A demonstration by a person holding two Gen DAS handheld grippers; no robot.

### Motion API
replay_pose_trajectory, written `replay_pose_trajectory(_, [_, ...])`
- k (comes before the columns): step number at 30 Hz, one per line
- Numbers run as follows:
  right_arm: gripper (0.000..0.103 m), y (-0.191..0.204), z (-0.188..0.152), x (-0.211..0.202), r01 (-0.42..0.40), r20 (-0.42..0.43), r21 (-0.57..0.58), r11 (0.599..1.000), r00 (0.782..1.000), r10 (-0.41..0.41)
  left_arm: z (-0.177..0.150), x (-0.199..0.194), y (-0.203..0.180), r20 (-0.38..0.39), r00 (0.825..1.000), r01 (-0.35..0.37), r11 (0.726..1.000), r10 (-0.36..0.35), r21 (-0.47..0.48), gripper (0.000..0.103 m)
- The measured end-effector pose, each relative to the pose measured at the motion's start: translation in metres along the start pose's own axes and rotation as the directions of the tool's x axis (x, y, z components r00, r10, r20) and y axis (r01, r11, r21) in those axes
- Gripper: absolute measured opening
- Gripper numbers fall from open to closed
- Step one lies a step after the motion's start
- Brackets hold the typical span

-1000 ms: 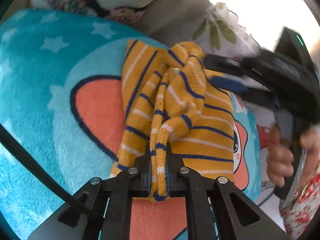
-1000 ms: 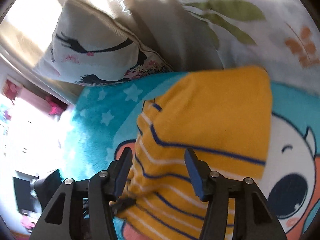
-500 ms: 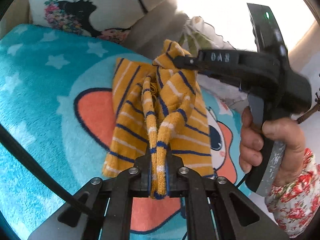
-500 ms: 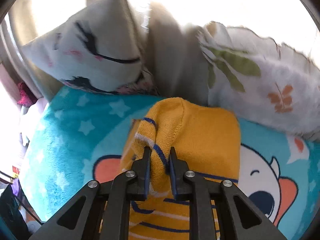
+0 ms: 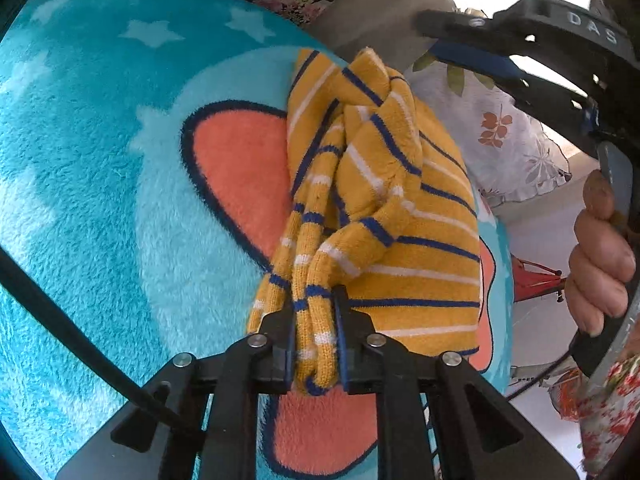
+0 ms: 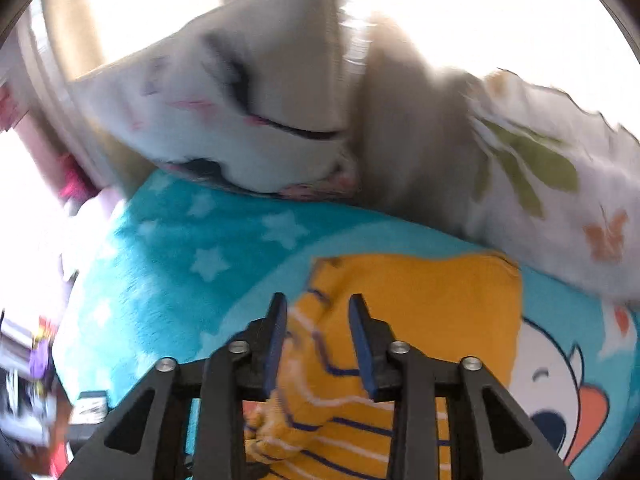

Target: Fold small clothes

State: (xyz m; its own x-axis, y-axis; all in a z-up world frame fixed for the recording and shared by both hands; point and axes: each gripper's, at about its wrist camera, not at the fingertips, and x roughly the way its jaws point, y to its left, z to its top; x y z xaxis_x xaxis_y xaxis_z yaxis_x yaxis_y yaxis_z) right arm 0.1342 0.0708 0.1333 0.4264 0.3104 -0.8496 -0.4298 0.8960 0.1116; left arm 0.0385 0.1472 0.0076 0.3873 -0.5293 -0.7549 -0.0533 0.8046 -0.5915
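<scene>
A yellow sweater [image 5: 420, 264] with blue and white stripes lies bunched on the teal plush blanket [image 5: 100, 200]. A twisted sleeve of it runs up between the fingers of my left gripper [image 5: 314, 300]. The pads still press on that sleeve while the jaws are opening. My right gripper [image 5: 432, 38] hangs at the upper right, clear of the sweater's far edge. In the blurred right wrist view, the right gripper [image 6: 318, 304] stands open above the sweater [image 6: 420, 300], with a gap between the blue pads and nothing pinched.
A white pillow with a lash-eyed face [image 6: 240, 120] and a leaf-print pillow [image 6: 560, 184] lean along the blanket's [image 6: 192, 248] far edge. A hand [image 5: 600, 264] in a flowered sleeve [image 5: 608, 400] grips the right tool. Floor clutter shows at the left.
The right gripper closed on a fold at the sweater's far edge, lifted it, then let go and drew back. The left gripper kept the sleeve and moved in over the sweater.
</scene>
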Motion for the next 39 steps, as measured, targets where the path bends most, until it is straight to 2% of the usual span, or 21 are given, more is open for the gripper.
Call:
replay_pose_trajectory(2, [0.014, 0.013, -0.003, 0.023, 0.029, -0.097, -0.075, 0.997, 0.995, -0.036, -0.003, -0.003, -0.001, 0.004, 1.000, 0.000, 1.000, 0.000, 0.005, 0.015])
replay_pose_trajectory(3, [0.010, 0.018, -0.006, 0.047, 0.072, -0.172, -0.129, 0.989, 0.981, -0.094, -0.005, -0.004, -0.001, 0.007, 1.000, 0.000, 1.000, 0.000, 0.008, 0.015])
replay_pose_trajectory(4, [0.007, 0.019, -0.006, 0.062, 0.108, -0.205, -0.155, 0.982, 0.969, -0.139, -0.007, -0.004, -0.001, 0.011, 1.000, -0.003, 1.000, 0.003, 0.012, 0.015])
replay_pose_trajectory(5, [0.000, 0.017, -0.005, 0.076, 0.132, -0.218, -0.161, 0.978, 0.962, -0.166, -0.009, -0.004, -0.002, 0.017, 1.000, -0.008, 1.000, 0.008, 0.017, 0.015])
replay_pose_trajectory(9, [0.000, -0.006, 0.024, 0.111, 0.229, -0.162, -0.094, 0.969, 0.957, -0.242, -0.014, -0.002, -0.005, 0.023, 1.000, -0.016, 1.000, 0.015, 0.018, 0.016])
replay_pose_trajectory(11, [0.000, -0.015, 0.032, 0.117, 0.250, -0.171, -0.077, 0.965, 0.950, -0.260, -0.015, -0.004, -0.005, 0.023, 1.000, -0.014, 1.000, 0.014, 0.017, 0.016])
replay_pose_trajectory(12, [0.000, -0.021, 0.036, 0.111, 0.242, -0.162, -0.050, 0.969, 0.956, -0.247, -0.016, -0.005, -0.005, 0.022, 1.000, -0.012, 1.000, 0.012, 0.016, 0.017])
replay_pose_trajectory(15, [0.005, -0.029, 0.040, 0.062, 0.145, -0.049, 0.042, 0.989, 0.989, -0.143, -0.016, -0.006, -0.002, 0.019, 1.000, -0.002, 1.000, 0.002, 0.016, 0.018])
replay_pose_trajectory(16, [0.005, -0.030, 0.038, 0.046, 0.109, -0.038, 0.057, 0.992, 0.993, -0.107, -0.016, -0.006, -0.002, 0.016, 1.000, 0.001, 1.000, -0.001, 0.014, 0.018])
replay_pose_trajectory(19, [0.005, -0.026, 0.029, 0.019, 0.039, -0.064, 0.041, 0.998, 0.997, -0.036, -0.015, -0.007, -0.003, 0.014, 1.000, -0.004, 1.000, 0.004, 0.015, 0.018])
replay_pose_trajectory(21, [0.005, -0.014, 0.016, 0.013, 0.000, -0.118, -0.008, 1.000, 0.993, -0.001, -0.015, -0.006, -0.007, 0.019, 1.000, -0.018, 0.999, 0.018, 0.026, 0.018])
replay_pose_trajectory(23, [0.005, -0.003, 0.006, 0.019, -0.009, -0.170, -0.050, 0.999, 0.985, 0.001, -0.016, -0.006, -0.010, 0.024, 0.999, -0.029, 0.999, 0.028, 0.035, 0.018])
replay_pose_trajectory(25, [0.005, 0.008, -0.004, 0.036, 0.028, -0.224, -0.107, 0.994, 0.973, -0.052, -0.017, -0.006, -0.012, 0.027, 0.999, -0.039, 0.998, 0.038, 0.041, 0.018])
replay_pose_trajectory(27, [0.003, 0.010, -0.008, 0.069, 0.088, -0.293, -0.144, 0.986, 0.948, -0.128, -0.017, -0.003, -0.013, 0.031, 0.999, -0.046, 0.998, 0.045, 0.041, 0.018])
replay_pose_trajectory(29, [0.000, 0.007, -0.002, 0.090, 0.112, -0.346, -0.127, 0.986, 0.926, -0.149, -0.018, -0.003, -0.015, 0.035, 0.998, -0.055, 0.998, 0.054, 0.043, 0.018])
replay_pose_trajectory(30, [0.000, 0.007, 0.005, 0.098, 0.126, -0.352, -0.116, 0.985, 0.922, -0.160, -0.018, -0.002, -0.016, 0.035, 0.998, -0.057, 0.997, 0.055, 0.044, 0.018])
replay_pose_trajectory(33, [0.000, 0.011, 0.014, 0.132, 0.216, -0.369, -0.175, 0.960, 0.890, -0.268, -0.020, 0.000, -0.020, 0.039, 0.997, -0.062, 0.997, 0.060, 0.044, 0.018])
replay_pose_trajectory(34, [0.000, 0.012, 0.014, 0.139, 0.223, -0.360, -0.182, 0.958, 0.891, -0.276, -0.020, -0.001, -0.020, 0.038, 0.997, -0.061, 0.997, 0.060, 0.046, 0.018])
replay_pose_trajectory(36, [0.000, 0.016, 0.016, 0.129, 0.184, -0.285, -0.178, 0.967, 0.931, -0.230, -0.020, -0.004, -0.020, 0.027, 0.999, -0.048, 0.998, 0.047, 0.047, 0.018])
replay_pose_trajectory(38, [0.000, 0.009, 0.016, 0.102, 0.134, -0.200, -0.106, 0.985, 0.968, -0.153, -0.019, -0.013, -0.018, 0.012, 1.000, -0.023, 0.999, 0.023, 0.040, 0.018])
replay_pose_trajectory(39, [0.003, 0.001, 0.016, 0.076, 0.120, -0.123, -0.046, 0.992, 0.985, -0.125, -0.018, -0.020, -0.017, 0.013, 1.000, -0.011, 0.999, 0.010, 0.038, 0.020])
